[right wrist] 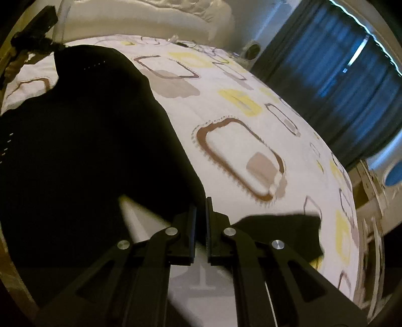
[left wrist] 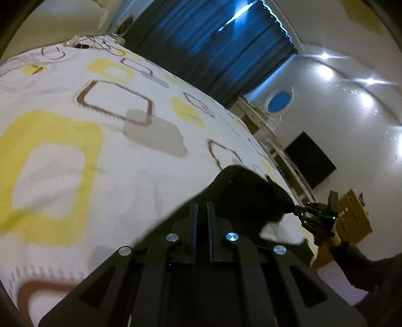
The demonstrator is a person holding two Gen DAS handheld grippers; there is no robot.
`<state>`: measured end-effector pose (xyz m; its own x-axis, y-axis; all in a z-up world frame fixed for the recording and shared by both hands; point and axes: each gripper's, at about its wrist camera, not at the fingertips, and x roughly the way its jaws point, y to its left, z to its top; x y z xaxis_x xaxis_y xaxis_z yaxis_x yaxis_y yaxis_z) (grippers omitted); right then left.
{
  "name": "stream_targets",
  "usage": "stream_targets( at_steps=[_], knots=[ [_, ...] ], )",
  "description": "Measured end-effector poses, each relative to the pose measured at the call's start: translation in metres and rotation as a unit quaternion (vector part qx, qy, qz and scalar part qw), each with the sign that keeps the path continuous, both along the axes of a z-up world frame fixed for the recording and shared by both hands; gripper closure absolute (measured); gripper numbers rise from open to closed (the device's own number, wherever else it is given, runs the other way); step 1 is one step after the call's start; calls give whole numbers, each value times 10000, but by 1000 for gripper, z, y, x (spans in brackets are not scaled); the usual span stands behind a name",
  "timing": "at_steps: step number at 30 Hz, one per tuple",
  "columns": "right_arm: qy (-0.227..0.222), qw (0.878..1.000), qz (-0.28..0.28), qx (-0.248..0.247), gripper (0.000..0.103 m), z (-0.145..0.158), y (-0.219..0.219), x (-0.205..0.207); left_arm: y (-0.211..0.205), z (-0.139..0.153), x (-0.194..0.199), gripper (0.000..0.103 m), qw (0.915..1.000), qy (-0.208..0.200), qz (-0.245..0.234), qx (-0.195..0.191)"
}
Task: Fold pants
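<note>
The black pants (left wrist: 246,191) hang stretched between my two grippers above the bed. In the left wrist view my left gripper (left wrist: 202,205) is shut on one part of the cloth, and the pants run right to my right gripper (left wrist: 296,210). In the right wrist view my right gripper (right wrist: 201,202) is shut on the edge of the pants (right wrist: 88,138), which fill the left half of that view. They reach up to my left gripper (right wrist: 56,46) at the top left, pinching a corner. A loose flap (right wrist: 281,231) droops to the right of my right fingers.
The bed cover (left wrist: 105,156) is white with yellow and brown squares. Small items and cables (left wrist: 85,42) lie at its far end. A white padded headboard (right wrist: 150,17), blue curtains (left wrist: 213,45), a dark screen (left wrist: 309,161) on the wall and a person's sleeve (left wrist: 364,266) are around it.
</note>
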<state>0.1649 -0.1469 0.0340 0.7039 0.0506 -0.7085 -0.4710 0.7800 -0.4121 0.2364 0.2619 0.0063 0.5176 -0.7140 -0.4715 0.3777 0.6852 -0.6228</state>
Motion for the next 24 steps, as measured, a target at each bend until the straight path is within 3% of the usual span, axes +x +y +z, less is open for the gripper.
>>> stream_targets(
  at_steps=[5,10,14,18,21,23,24],
  knots=[
    [-103,9997,-184,97,98,-12,3,-74,-9,-15,-53,97,9997,185,-119,84],
    [43,9989,-439,158,98,-30,-4,-133,6,-39,-94,96,9990,423,79,-121],
    [272,9988,-386,-88,98,-57,-3,-160,27,-64,-115,96,9961,798,266,-264],
    [359,9983,-373,-275,96,-79,1,-169,26,-81,-129,93,9933,1128,260,-69],
    [356,9983,-439,-150,94,-78,-1,-164,33,-81,-138,86,9912,1229,478,-127],
    [401,9979,-501,65,88,-74,-4,-166,42,-79,-147,64,9880,1365,700,-194],
    [469,9969,-563,271,86,-71,-7,-166,46,-77,-154,62,9865,1399,811,-274]
  ],
)
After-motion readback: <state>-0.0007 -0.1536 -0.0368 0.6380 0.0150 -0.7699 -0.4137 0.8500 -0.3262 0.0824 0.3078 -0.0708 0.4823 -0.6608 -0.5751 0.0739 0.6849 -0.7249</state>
